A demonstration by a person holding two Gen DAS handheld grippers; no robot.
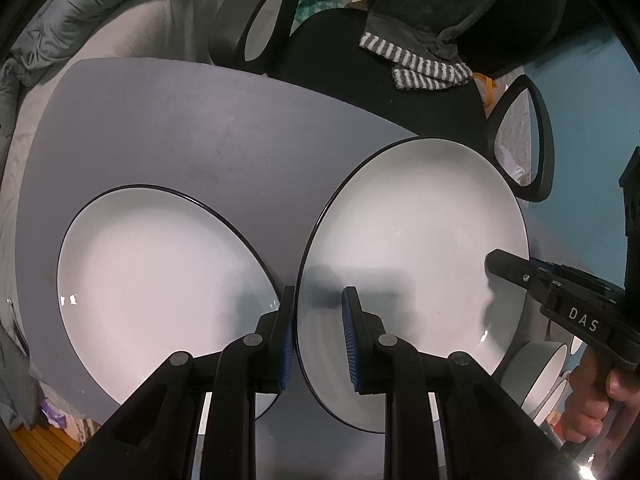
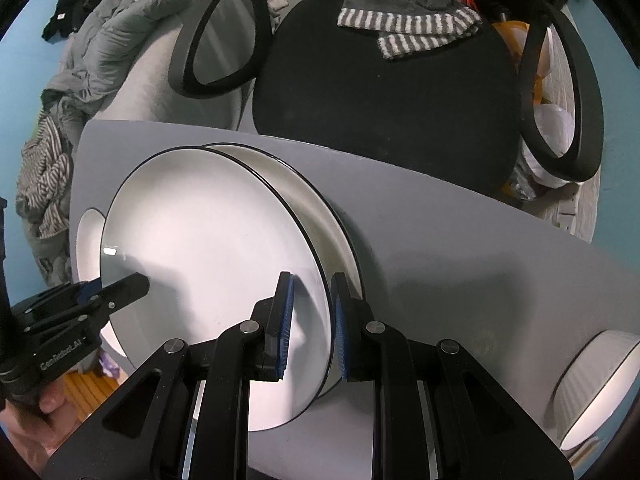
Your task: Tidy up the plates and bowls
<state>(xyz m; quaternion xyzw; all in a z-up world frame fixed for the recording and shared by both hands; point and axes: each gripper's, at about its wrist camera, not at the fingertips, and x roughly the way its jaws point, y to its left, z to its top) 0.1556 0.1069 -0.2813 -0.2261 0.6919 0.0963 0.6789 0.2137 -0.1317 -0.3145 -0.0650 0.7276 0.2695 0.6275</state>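
The held plate (image 1: 412, 248) hung over the grey surface (image 1: 180, 128), gripped on opposite rims: the left claw (image 1: 318, 340) had its blue pads nearly closed on the rim at 6 o'clock in the left wrist view, and the right claw (image 2: 311, 326) pinched the far rim the same way, pads narrow w/ the edge between them. In the right wrist view this plate sat just above a second plate (image 2: 320, 208), offset toward 2 o'clock, not yet seated; whether they touched I couldn't tell. A third plate (image 1: 160, 280) lay flat on the surface at 9 o'clock in the left wrist view, separate. A ribbed bowl (image 2: 592, 384) stood at 4 o'clock in the right wrist view, well apart from the plates; more bowl rims showed at the left view's lower right, count unclear. A black chair (image 2: 380, 92) w/ a striped cloth (image 2: 408, 28) stood beyond the surface at 12 o'clock.

Progress, as a judgement: early-to-mid. One plate looked abt to go onto another; the third plate remained unstacked and the bowls were ungathered. Lowering needed both claws level so the rims lined up.
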